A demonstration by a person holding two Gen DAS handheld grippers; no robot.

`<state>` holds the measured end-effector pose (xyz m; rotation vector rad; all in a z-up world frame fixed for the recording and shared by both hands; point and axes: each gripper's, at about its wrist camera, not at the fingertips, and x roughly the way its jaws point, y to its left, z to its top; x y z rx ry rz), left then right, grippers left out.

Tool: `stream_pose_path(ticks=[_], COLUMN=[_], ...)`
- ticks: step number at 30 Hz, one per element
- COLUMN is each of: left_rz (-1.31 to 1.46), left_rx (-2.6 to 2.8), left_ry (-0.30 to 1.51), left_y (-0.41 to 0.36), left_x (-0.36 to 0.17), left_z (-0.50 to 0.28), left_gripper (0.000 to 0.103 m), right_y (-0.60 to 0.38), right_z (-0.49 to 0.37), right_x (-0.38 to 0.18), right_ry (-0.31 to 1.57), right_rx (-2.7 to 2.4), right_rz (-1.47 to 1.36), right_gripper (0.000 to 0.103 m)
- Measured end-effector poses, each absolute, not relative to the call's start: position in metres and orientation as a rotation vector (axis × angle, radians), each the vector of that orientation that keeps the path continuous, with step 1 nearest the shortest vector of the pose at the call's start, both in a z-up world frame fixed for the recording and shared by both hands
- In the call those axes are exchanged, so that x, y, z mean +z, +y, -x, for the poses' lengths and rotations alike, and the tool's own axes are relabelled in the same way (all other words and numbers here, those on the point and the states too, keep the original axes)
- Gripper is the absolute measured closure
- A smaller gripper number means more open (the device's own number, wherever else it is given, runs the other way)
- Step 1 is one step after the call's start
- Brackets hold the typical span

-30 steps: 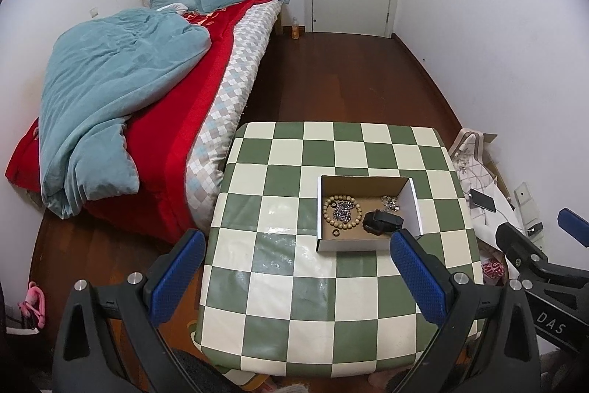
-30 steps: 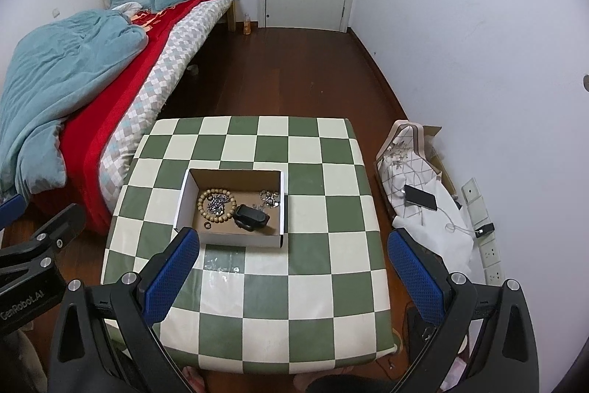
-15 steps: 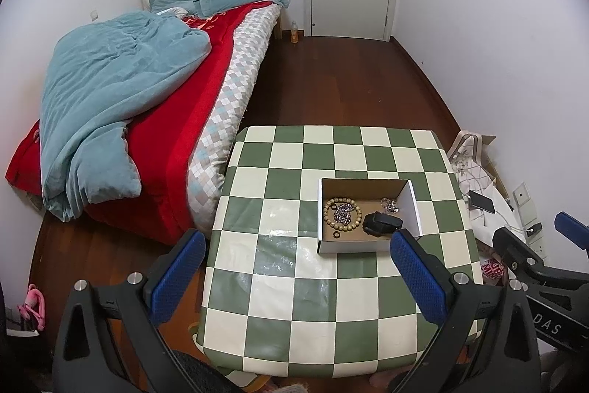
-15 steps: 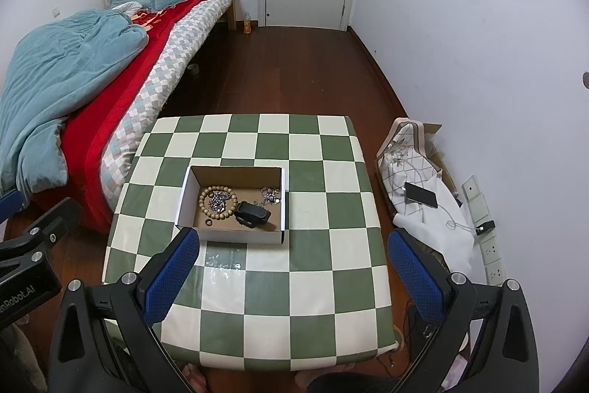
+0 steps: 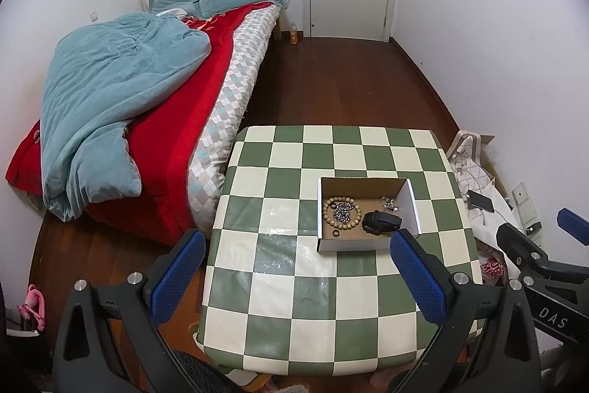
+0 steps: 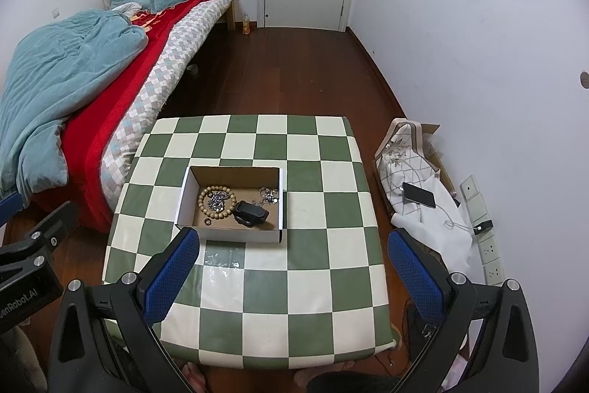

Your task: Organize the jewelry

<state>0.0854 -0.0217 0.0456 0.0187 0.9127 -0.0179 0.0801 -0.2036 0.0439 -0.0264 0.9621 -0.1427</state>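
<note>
- Both my left fingers [image 5: 294,273] and my right fingers [image 6: 292,269] are spread wide and empty, held high above the checkered surface [image 6: 324,286].
- The jewelry sits in the open cardboard box [image 6: 191,188]: a bead bracelet [image 6: 217,201] lying flat, a small ring [image 6: 207,222], and a black case [image 6: 251,213].
- The case's long axis runs left to right; a chain tangle, I think, lies inside the bracelet.
- I'd descend slowly, straight over one piece.
</note>
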Motion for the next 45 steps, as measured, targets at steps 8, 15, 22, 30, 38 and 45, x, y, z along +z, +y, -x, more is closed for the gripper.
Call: stream_pose_path(ticks=[8, 15, 22, 30, 38, 45], left_rz=[-0.019, -0.021, -0.019, -0.018, -0.022, -0.024], left_rx=[-0.020, -0.025, -0.029, -0.027, -0.017, -0.019], left_ry=[0.903, 0.884, 0.880, 0.877, 0.865, 0.864], left_y=[-0.023, -0.023, -0.023, -0.023, -0.021, -0.020], left_x=[0.047, 0.053, 0.056, 0.057, 0.063, 0.064], left_z=[-0.081, -0.073, -0.071, -0.071, -0.071, -0.071], left_gripper=[0.000, 0.000, 0.000, 0.000, 0.000, 0.000], right_y=[-0.204, -0.205, -0.206, -0.208, -0.208, -0.206], right_z=[-0.079, -0.077, -0.074, -0.070, -0.069, -0.068], right_x=[0.046, 0.057, 0.060, 0.059, 0.059, 0.061], right_ry=[0.957, 0.948, 0.941, 0.945, 0.940, 0.935], right_rx=[-0.143, -0.142, -0.146, -0.152, -0.157, -0.162], right_rz=[0.025, 0.019, 0.017, 0.012, 0.014, 0.015], right_gripper=[0.000, 0.000, 0.000, 0.000, 0.000, 0.000])
